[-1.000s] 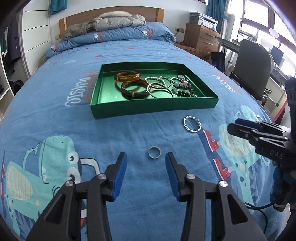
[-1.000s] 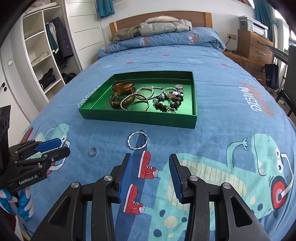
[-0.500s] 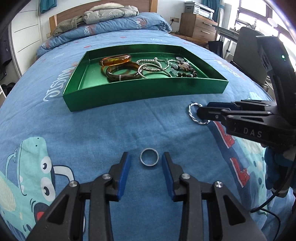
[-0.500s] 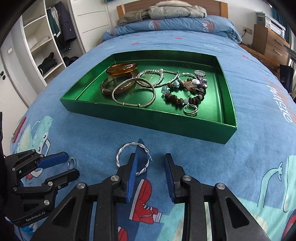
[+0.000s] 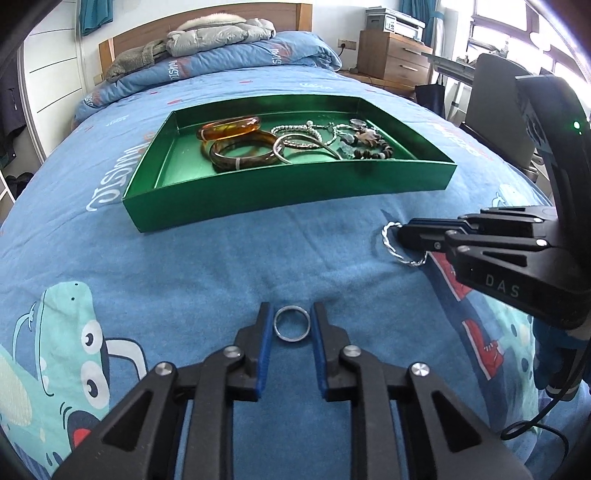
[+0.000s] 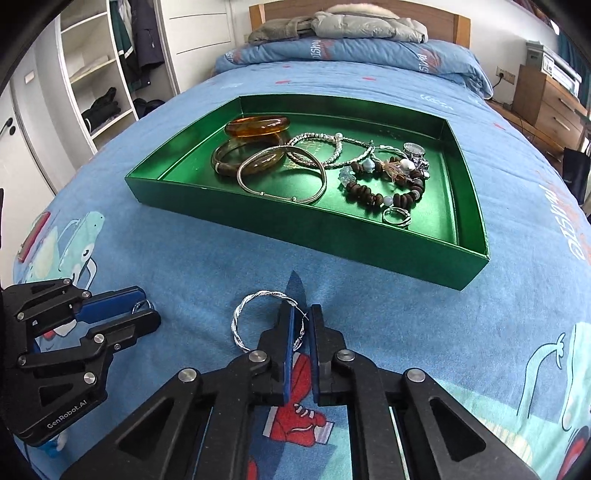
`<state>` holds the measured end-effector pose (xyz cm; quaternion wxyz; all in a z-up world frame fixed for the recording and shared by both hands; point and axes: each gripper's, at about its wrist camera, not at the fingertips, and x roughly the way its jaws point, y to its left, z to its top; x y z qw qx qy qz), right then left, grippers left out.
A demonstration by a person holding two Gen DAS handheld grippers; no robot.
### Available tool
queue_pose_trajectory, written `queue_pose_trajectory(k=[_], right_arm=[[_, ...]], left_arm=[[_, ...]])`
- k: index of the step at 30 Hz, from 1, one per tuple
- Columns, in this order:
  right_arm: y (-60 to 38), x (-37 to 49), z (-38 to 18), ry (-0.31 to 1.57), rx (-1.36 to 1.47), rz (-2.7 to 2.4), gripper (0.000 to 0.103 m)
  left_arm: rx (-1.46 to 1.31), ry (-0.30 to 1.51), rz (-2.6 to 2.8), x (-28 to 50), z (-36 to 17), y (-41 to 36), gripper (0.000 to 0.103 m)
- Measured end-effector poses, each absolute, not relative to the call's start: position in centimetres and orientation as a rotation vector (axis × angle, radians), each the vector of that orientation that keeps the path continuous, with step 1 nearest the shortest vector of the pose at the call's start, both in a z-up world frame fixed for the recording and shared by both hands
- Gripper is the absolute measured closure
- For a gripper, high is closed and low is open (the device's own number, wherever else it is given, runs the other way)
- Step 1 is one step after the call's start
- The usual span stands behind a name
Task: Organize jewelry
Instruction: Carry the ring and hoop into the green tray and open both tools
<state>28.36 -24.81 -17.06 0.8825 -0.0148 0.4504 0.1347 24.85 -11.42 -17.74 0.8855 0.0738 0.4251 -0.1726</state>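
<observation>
A small silver ring lies on the blue bedspread between the fingers of my left gripper, which stand just beside it, narrowly open. My right gripper has its jaws nearly closed around the right rim of a twisted silver bangle lying on the bed; the bangle also shows in the left wrist view. The green tray sits beyond, holding an amber bangle, brown bangles, silver chains, a bead bracelet and a ring.
The bed runs back to a folded quilt and jacket at the headboard. A wardrobe with open shelves stands left of the bed. A wooden dresser and a chair stand right.
Both grippers moved down and forward onto their pieces and narrowed. The left now straddles the silver ring; the right has closed in on the bangle's rim.
</observation>
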Motion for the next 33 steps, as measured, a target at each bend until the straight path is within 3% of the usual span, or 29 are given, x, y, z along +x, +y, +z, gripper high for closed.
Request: queue_pose_trajectory(k=[10, 19, 26, 33], right_arm=[[-25.7, 26.5, -15.4, 0.885, 0.012, 0.255, 0.096], [-27.2, 25.8, -10.2, 0.767, 0.030, 0.222, 0.100], [-27.6, 28.9, -7.3, 0.706, 0.039, 0.215, 0.100], [-26.9, 34.6, -7.7, 0.720, 0.095, 0.248, 0.100]], left_arm=[[0.125, 0.865, -0.329, 24.0, -16.1, -10.6, 0.084], [0.078, 0.783, -0.331, 25.4, -11.7, -9.9, 0.084], [0.070, 0.725, -0.316, 29.7, -8.5, -10.0, 0.084], [0.054, 0.772, -0.271, 35.2, -10.1, -9.7, 0.084]])
